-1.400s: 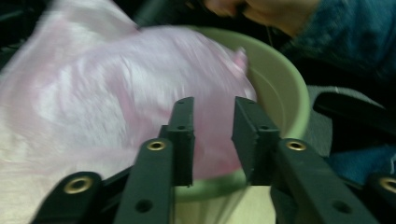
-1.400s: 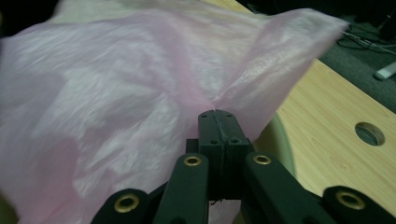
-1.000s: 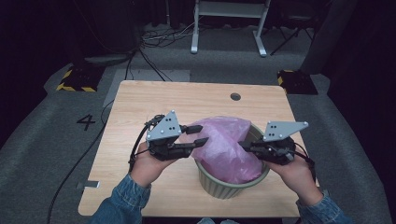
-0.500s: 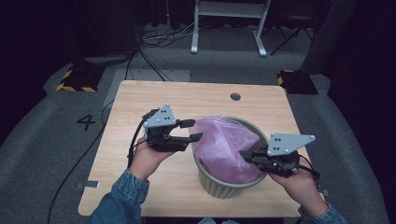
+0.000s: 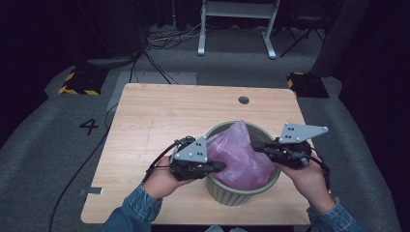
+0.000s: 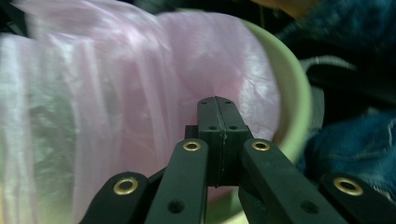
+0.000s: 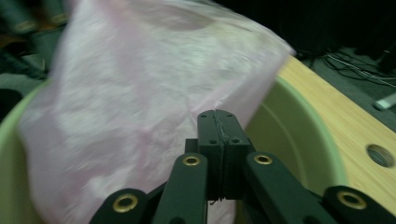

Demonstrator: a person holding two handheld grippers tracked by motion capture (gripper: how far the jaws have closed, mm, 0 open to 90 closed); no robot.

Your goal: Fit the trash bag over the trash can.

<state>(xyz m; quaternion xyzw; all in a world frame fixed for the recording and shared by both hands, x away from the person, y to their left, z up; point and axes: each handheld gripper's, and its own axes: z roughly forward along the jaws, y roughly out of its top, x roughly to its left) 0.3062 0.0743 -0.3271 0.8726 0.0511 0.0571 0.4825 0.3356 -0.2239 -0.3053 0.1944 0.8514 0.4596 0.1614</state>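
Two grippers working a pink bag into a green bin on a wooden table.

The table (image 5: 159,116) carries the bin (image 5: 241,195) near its front edge, between the person's hands, and the bag (image 5: 239,154) sits inside it, puffed up well above the rim. The left gripper (image 5: 220,166) has just been closing and is now clenched at the bag's near-left side; the left gripper view shows its jaws pressed together against the film, and I cannot tell whether a fold is pinched between them. The right gripper (image 5: 256,145) is clenched at the bag's right edge, apparently nipping thin film. Risks, as I judge them: the film may tear or slip from the tips if either hand pulls hard, and a sideways tug could tip the light bin or drag it off the front edge.
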